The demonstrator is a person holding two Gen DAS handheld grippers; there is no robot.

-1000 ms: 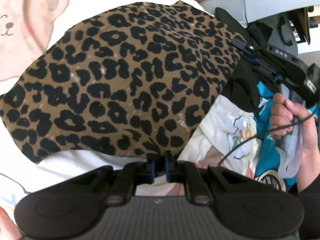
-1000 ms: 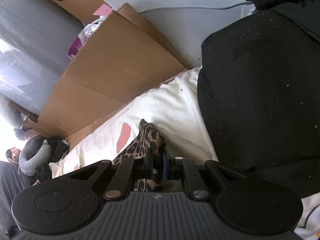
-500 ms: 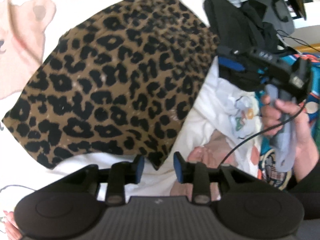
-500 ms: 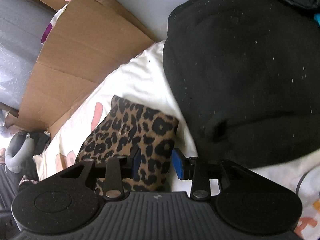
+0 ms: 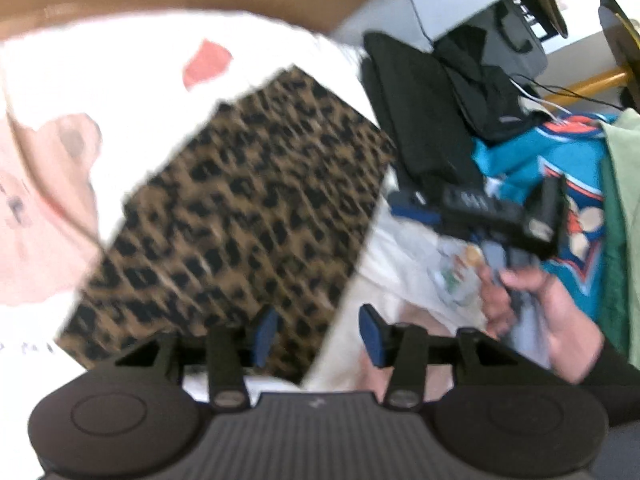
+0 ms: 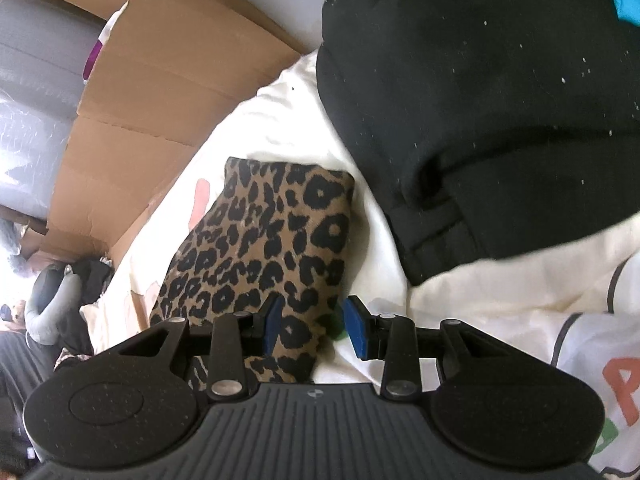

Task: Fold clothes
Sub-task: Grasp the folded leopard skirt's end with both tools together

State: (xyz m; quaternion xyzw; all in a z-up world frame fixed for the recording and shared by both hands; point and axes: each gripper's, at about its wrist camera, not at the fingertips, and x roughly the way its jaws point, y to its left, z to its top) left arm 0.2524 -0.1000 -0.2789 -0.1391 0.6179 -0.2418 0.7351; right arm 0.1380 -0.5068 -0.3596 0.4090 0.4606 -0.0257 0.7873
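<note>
White bedding (image 6: 492, 304) printed with cartoon figures is the work surface, and on it, right under both grippers, lies the leopard-print garment (image 5: 248, 216), folded to a flat rectangle. The left gripper (image 5: 316, 334) is opening over its near corner with nothing pinched; the right gripper (image 6: 312, 326) stands apart above its near edge, also empty. This fold looks finished, so the next move likely calls for a fresh piece, perhaps the black garment (image 6: 500, 100) just beyond it.

Folded leopard-print garment (image 6: 264, 248) lay on a cream bedsheet (image 6: 280, 120) beside a black garment (image 6: 500, 100); right gripper (image 6: 312, 326) jaws parted above its near edge.
</note>
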